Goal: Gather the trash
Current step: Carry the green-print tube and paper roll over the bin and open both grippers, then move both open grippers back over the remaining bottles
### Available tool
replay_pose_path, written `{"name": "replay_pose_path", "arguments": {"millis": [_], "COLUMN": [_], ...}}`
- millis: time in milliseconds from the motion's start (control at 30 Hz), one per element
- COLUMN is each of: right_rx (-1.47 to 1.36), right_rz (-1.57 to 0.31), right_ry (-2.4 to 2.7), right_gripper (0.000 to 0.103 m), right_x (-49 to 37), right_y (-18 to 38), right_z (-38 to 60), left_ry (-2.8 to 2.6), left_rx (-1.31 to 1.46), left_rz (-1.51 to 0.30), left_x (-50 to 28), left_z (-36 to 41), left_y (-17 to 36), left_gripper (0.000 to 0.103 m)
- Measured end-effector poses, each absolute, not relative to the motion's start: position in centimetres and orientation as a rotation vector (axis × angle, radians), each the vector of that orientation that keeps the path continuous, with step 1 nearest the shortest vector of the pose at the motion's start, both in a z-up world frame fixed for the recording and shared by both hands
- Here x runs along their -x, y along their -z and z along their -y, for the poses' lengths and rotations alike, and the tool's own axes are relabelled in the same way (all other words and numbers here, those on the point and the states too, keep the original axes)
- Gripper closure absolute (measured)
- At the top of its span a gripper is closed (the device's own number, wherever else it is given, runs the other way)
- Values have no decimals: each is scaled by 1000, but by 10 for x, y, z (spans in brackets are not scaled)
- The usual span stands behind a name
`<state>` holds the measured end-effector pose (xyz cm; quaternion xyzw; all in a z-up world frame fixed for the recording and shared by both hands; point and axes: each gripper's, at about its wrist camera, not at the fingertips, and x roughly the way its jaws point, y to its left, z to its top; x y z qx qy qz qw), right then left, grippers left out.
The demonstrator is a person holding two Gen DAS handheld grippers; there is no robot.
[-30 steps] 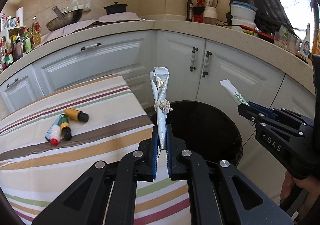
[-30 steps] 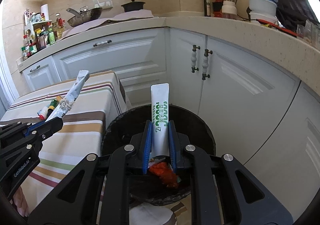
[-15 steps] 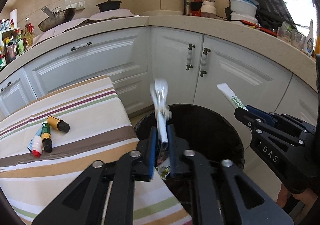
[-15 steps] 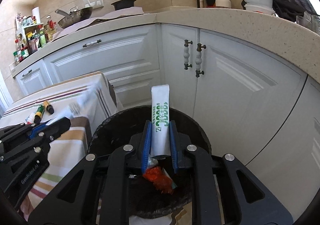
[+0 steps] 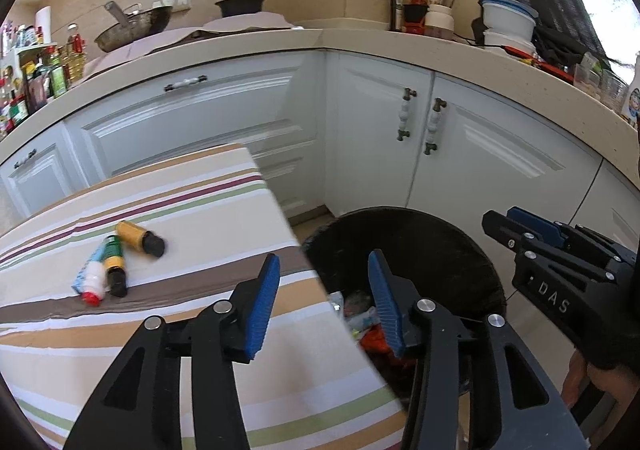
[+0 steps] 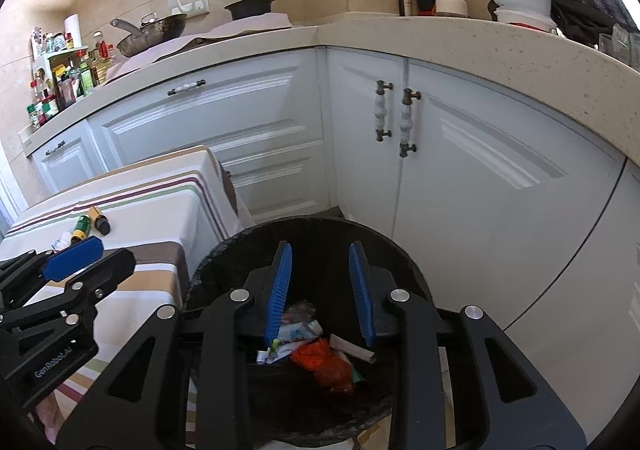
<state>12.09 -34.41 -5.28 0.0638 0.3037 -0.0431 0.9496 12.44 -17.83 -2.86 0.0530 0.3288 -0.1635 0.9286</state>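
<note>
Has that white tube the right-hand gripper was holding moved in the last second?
Yes. The right gripper is now open and empty above the black bin; a white tube lies down among the trash inside, apparently the same one.

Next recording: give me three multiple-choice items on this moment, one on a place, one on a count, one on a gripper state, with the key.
1. Where is the black trash bin?
A. on the counter
B. on the floor beside the striped table
C. inside a cabinet

2. How many small tubes and bottles lie on the table?
A. one
B. three
C. six

3. How do the left gripper and right gripper stand?
A. both open and empty
B. both clamping a wrapper
C. only the left shut

Key: B, the bin stands by the table's edge; B, three lie together on the cloth; A, blue pads apart with nothing between, above the trash in the bin.
</note>
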Motion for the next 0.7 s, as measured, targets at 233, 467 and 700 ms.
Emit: {"name": "replay_pose_path", "arguments": {"millis": [233, 467, 700], "right_rx": [-105, -64, -15], "right_rz": [-622, -634, -661], "right_ry": [-3, -133, -247], "right_gripper": [73, 72, 72], "right_x": [-132, -148, -167], "right_y": [47, 45, 45], "right_z": [303, 244, 186], "left_ry": [225, 78, -50], "left_rx": [-86, -71, -17], "left_rz": [-663, -662, -673], "left_x": [-120, -120, -124], "left_z": [130, 67, 4], "left_y": [23, 24, 27], "left_gripper": [50, 46, 45]}}
